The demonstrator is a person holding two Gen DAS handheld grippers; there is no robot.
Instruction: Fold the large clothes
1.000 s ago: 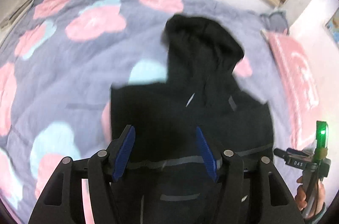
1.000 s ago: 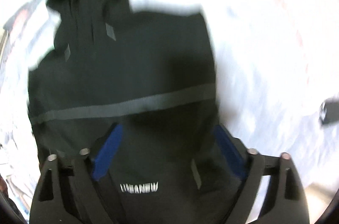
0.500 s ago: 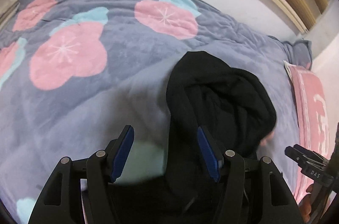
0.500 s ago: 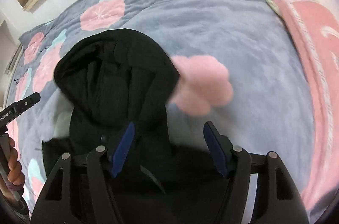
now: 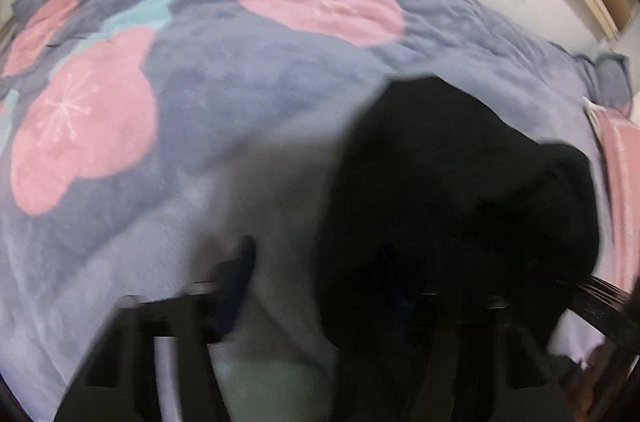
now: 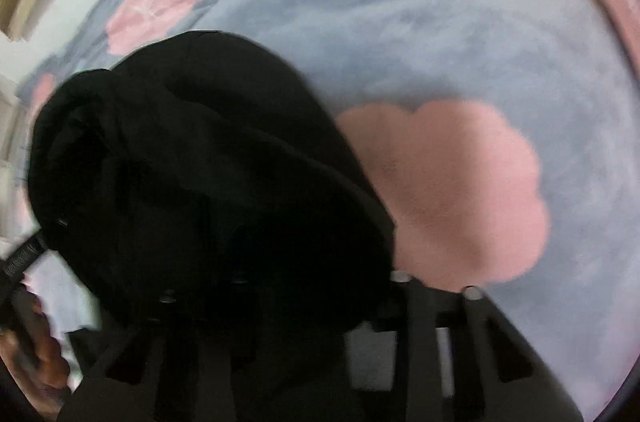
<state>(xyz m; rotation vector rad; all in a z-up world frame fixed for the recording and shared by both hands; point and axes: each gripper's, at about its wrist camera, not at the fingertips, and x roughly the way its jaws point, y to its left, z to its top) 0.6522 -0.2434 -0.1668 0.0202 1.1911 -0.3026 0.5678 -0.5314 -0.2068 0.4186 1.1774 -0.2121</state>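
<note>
Hoodie [image 5: 460, 182] | on blanket [image 5: 200, 102] | left tool [image 5: 320, 286] closing on its edge | right tool [image 6: 280, 286] shut on it

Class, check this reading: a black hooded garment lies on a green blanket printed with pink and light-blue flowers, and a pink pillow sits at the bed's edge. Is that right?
One detail is wrong: the blanket is grey-blue, not green, as the right wrist view shows. The black hooded garment does lie on it, the flowers are pink and light blue, and the pink pillow sits at the edge.

Black hooded garment [image 5: 460, 190] (hood bunched) on flowered grey blanket [image 5: 248, 94]
</note>
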